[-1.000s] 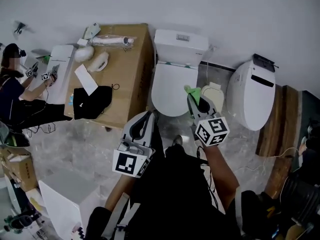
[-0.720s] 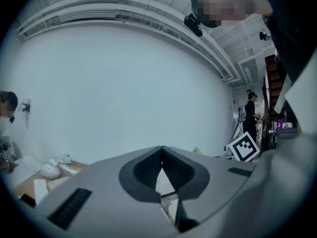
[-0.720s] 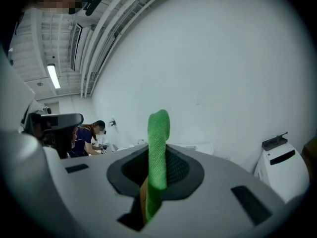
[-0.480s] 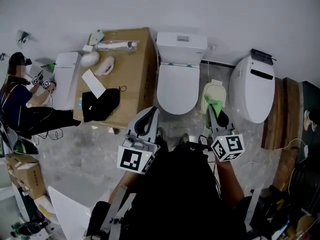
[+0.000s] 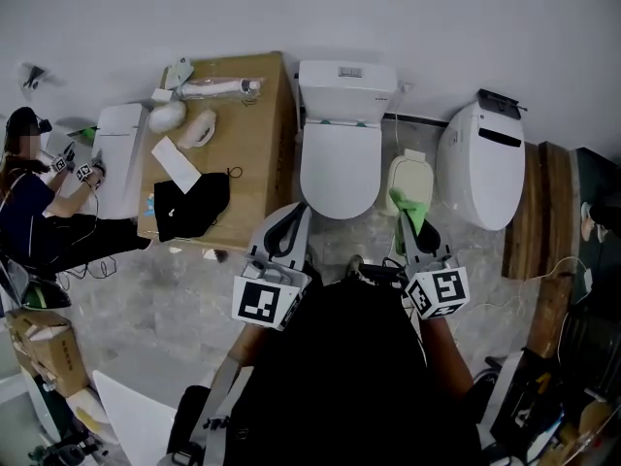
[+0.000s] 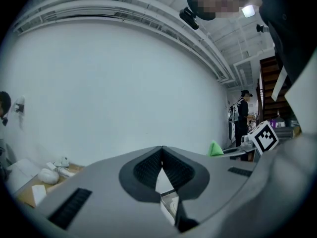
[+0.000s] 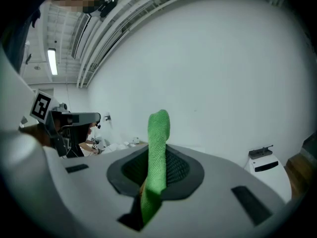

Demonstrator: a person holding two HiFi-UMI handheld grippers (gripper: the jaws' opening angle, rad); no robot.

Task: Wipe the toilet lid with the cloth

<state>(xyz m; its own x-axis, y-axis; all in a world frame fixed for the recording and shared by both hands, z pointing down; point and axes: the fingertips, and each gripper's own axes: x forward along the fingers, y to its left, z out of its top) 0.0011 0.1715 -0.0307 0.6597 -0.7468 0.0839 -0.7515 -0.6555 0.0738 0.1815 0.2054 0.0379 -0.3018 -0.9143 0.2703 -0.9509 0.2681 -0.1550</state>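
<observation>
Cloth looks nubbly, a soft green weave; toilet lid smooth, glossy white; brown box matt, cardboard-like.

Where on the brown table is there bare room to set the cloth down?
The table's right strip is bare, between the black bag and the toilet. Its far and left parts are crowded: bottle, white items, paper.

Bright green cloth, plain white toilet lid, tan box, mottled grey floor; left gripper and right gripper pale grey with black-and-white square markers
</observation>
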